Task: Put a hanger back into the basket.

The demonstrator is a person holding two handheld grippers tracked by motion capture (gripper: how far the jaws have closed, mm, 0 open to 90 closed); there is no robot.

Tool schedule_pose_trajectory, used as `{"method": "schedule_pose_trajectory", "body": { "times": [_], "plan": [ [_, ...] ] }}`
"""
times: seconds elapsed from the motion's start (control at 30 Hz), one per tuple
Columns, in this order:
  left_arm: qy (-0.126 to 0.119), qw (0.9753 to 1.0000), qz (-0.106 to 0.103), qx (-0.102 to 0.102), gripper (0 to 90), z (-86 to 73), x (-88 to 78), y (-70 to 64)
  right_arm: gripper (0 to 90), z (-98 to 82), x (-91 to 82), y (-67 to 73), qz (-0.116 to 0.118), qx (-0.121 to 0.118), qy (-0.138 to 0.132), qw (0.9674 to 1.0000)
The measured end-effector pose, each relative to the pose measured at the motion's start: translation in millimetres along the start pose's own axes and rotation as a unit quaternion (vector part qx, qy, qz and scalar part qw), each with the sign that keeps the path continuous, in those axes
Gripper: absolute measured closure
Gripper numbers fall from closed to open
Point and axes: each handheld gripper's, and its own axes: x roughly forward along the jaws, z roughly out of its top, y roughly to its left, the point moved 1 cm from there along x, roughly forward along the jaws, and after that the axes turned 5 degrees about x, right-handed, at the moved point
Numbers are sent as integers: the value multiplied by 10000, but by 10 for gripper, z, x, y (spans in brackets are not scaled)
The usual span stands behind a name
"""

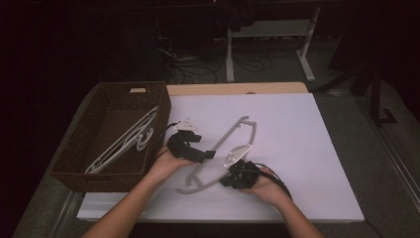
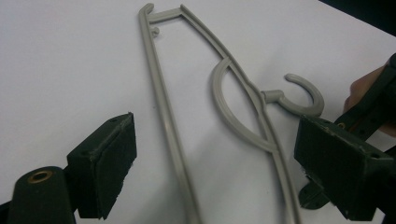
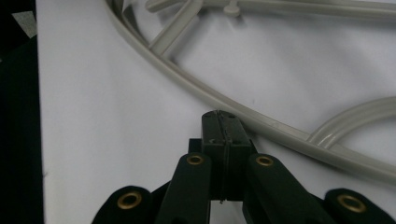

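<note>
While grey plastic hanger point(image 1: 233, 148) lies flat, left gripper point(image 2: 210, 163) jaws gape; right gripper point(image 3: 223, 140) jaws pressed together, empty.

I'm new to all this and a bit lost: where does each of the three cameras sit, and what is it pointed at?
High view: above the person's side, looking forward and down on the white table, basket and grey hanger; both forearms show.
Left gripper view: rides the left gripper, looking between its open fingers at the hanger.
Right gripper view: rides the right gripper, fingers pressed together beside the hanger's curved bar.
All three share the hanger.
</note>
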Motion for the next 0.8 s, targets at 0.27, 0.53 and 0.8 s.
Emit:
{"method": "schedule_pose_trajectory", "body": {
  "times": [0.27, 0.53, 0.8],
  "plan": [
    [-9, 10000, 17, -24, 132, -4, -10, 12, 891, 161, 113, -41, -26, -37, -124, 9999],
    [30, 10000, -3, 6, 139, -10, -7, -12, 844, -9, -273, -105, -144, 305, -542, 9980],
    [98, 9999, -27, 135, 146, -53, -47, -128, 674, -294, -685, -261, -581, 772, -903, 9912]
  ]
}}
